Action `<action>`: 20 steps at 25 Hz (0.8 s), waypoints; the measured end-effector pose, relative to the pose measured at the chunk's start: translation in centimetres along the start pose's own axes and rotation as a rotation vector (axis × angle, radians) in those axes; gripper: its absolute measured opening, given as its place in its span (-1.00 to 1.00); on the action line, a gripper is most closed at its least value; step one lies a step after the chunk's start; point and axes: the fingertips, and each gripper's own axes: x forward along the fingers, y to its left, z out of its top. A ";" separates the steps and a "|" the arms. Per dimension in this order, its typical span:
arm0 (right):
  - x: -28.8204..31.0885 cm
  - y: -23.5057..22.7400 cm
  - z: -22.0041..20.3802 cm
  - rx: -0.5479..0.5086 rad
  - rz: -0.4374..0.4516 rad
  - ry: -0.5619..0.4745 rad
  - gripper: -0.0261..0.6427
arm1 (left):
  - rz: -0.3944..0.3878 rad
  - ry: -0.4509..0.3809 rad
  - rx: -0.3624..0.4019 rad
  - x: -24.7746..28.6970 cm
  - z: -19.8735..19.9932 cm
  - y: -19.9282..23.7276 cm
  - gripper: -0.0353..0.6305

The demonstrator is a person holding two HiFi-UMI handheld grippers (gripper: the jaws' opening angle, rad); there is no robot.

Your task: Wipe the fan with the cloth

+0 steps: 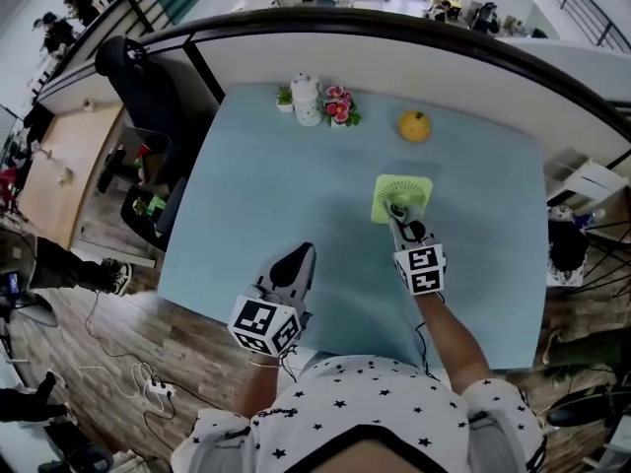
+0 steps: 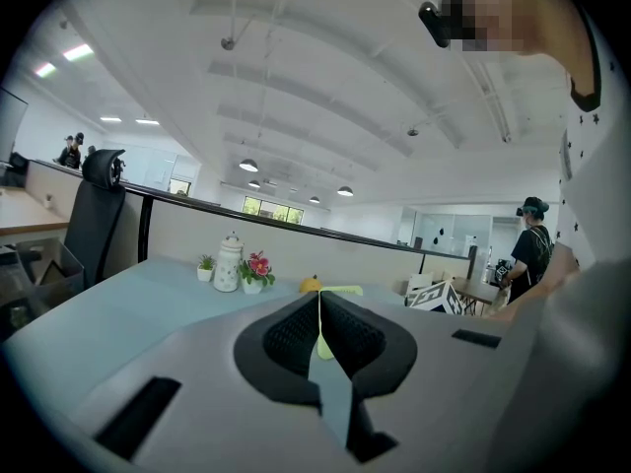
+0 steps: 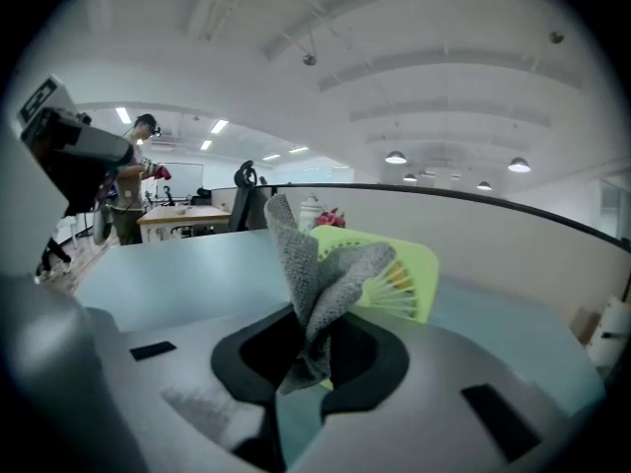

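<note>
A small lime-green fan (image 1: 402,198) stands on the pale blue table (image 1: 276,215), right of centre. My right gripper (image 1: 400,215) is shut on a grey knitted cloth (image 3: 317,284), and the cloth sticks up from the jaws right in front of the fan's grille (image 3: 394,279). The cloth (image 1: 398,211) touches the fan's near side in the head view. My left gripper (image 1: 299,261) hovers over the table's near left part, jaws together with nothing between them. Through its thin slit a strip of the fan (image 2: 321,338) shows far off.
At the table's far edge stand a white ceramic jar (image 1: 307,100), a small green plant (image 1: 284,98), a pot of pink flowers (image 1: 339,106) and an orange (image 1: 414,125). A dark partition rail (image 1: 394,28) curves behind the table. A black office chair (image 1: 138,82) stands at left.
</note>
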 end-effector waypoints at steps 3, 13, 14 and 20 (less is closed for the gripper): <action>1.5 3.5 0.0 -0.101 0.080 0.022 -0.78 | 0.019 -0.010 -0.001 -0.6 0.1 0.6 -0.80; 4.8 5.6 -3.8 -0.190 0.115 0.188 -0.78 | 0.103 0.004 -0.026 -2.9 -1.0 2.3 -0.80; 5.0 5.4 -4.0 -0.189 0.108 0.197 -0.78 | 0.108 0.006 -0.027 -2.9 -1.1 2.4 -0.80; 5.0 3.6 -4.4 -0.156 0.057 0.209 -0.78 | 0.107 0.003 -0.029 -2.8 -1.0 2.5 -0.80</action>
